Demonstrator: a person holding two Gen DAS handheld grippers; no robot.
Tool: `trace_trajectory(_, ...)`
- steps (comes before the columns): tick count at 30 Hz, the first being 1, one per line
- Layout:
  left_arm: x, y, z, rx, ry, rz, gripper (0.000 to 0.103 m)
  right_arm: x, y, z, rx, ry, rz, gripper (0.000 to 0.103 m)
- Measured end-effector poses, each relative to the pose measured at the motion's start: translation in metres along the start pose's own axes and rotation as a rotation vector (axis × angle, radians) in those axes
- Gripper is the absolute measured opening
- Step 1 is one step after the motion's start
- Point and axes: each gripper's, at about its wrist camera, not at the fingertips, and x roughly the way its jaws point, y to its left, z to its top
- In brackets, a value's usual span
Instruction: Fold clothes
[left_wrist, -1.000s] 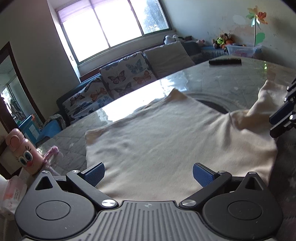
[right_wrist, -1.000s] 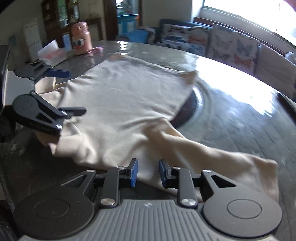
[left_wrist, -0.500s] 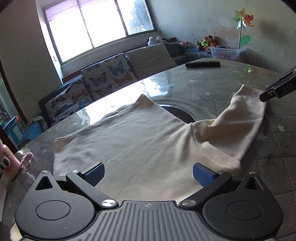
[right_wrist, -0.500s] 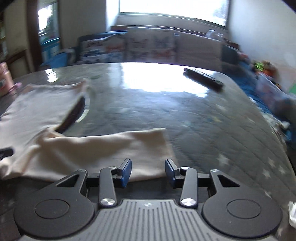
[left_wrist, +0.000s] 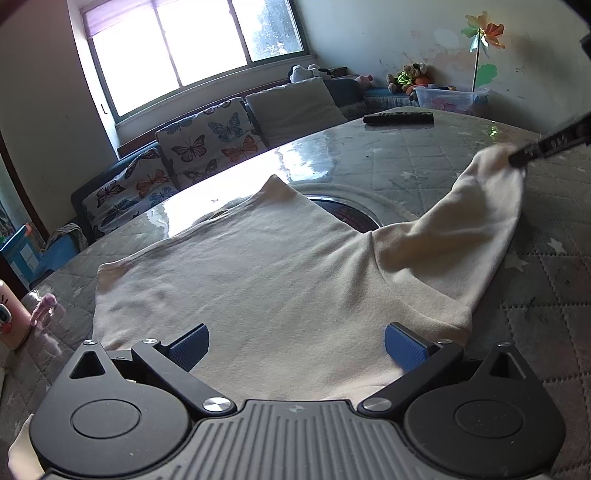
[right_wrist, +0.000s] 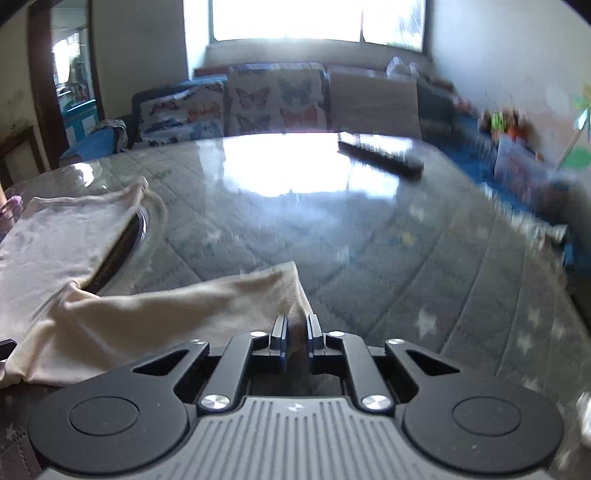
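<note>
A cream long-sleeved top (left_wrist: 258, 280) is lying spread across the quilted surface (left_wrist: 554, 295), its body flat and its far corner reaching toward the dark round inset (left_wrist: 351, 216) in the middle. The sleeve (right_wrist: 177, 306) is being held at its cuff by the right gripper (right_wrist: 295, 328), whose fingers are being pressed nearly together with a pinch of the cloth between them; in the left wrist view the cuff is being lifted clear of the surface while the rest of the sleeve is sagging back to the shoulder. The left gripper (left_wrist: 295, 341) is being held low over the near edge of the body with its fingers spread wide and nothing between them. By the look of it, the sleeve is being handled for a fold across the body, though whether it is being drawn out straight or carried inward cannot be told from this moment. For the step to be done well, the cuff is best being kept pinched through both layers, so that it is not slipping, and the sleeve is best being kept taut and low, so that no twist is being carried into the fold. The body is best being steadied near the shoulder by the open left fingers, so that it is not being dragged along. The remote control (right_wrist: 380, 158) is lying well apart and is not getting in the way.
</note>
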Motion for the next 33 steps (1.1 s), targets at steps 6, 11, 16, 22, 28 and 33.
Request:
trace_trajectory(6, 0.000, 0.000, -0.001, 0.000, -0.003, -0.008, 0.103, 0.006, -0.009, -0.005, 0.015, 0.008, -0.046, 0.009)
trace_trajectory(11, 0.000, 0.000, 0.000, 0.000, -0.001, -0.013, 0.103, 0.011, -0.017, -0.009, 0.027, 0.016, -0.085, 0.018)
trace_trajectory(16, 0.002, 0.001, -0.001, -0.003, -0.001, -0.021, 0.103, -0.004, -0.005, 0.003, 0.014, -0.036, -0.069, 0.021)
trace_trajectory(22, 0.001, 0.001, -0.001, -0.004, -0.001, -0.022, 0.103, 0.003, 0.043, 0.012, -0.036, -0.016, 0.156, 0.029)
trace_trajectory(28, 0.002, 0.002, -0.002, -0.020, 0.001, -0.028, 0.103, 0.030, 0.064, 0.013, -0.054, 0.027, 0.188, 0.034)
trace_trajectory(33, 0.001, 0.006, -0.004, -0.053, 0.000, -0.037, 0.103, 0.036, 0.044, 0.012, 0.000, 0.028, 0.129, 0.034)
